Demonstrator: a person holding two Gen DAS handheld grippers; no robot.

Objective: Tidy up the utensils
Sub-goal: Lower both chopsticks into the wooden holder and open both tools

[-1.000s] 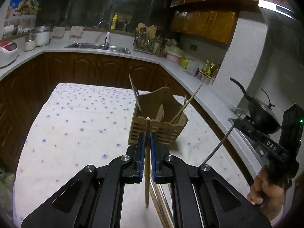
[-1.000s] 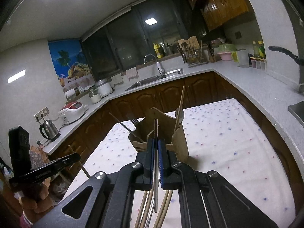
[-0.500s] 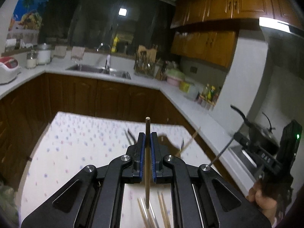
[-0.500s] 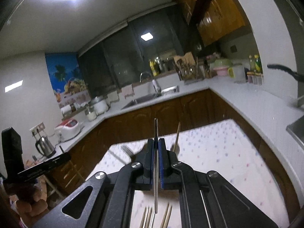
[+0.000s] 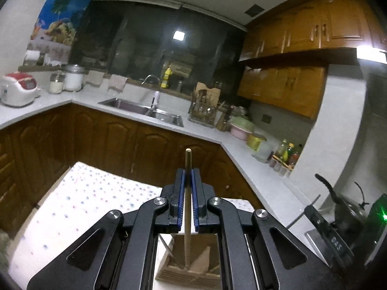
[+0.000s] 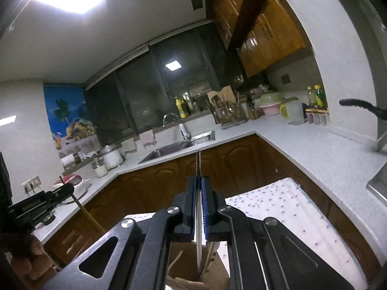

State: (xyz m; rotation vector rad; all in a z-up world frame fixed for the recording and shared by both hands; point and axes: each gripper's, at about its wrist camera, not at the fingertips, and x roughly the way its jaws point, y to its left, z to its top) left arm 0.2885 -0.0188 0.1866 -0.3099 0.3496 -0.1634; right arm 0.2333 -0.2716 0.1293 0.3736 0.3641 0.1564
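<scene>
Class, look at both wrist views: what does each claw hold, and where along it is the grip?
The left claw grips a wooden chopstick near its upper end. The right claw grips a thin metal utensil near its top; which utensil cannot be told.

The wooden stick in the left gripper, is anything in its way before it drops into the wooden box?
Nothing visible blocks it. The wooden stick, clamped in the left gripper, already points down into an open compartment of the wooden box.

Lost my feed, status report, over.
Left gripper shut on wooden chopstick, right gripper shut on metal utensil. Both tips over wooden holder. Nothing blocking.
</scene>
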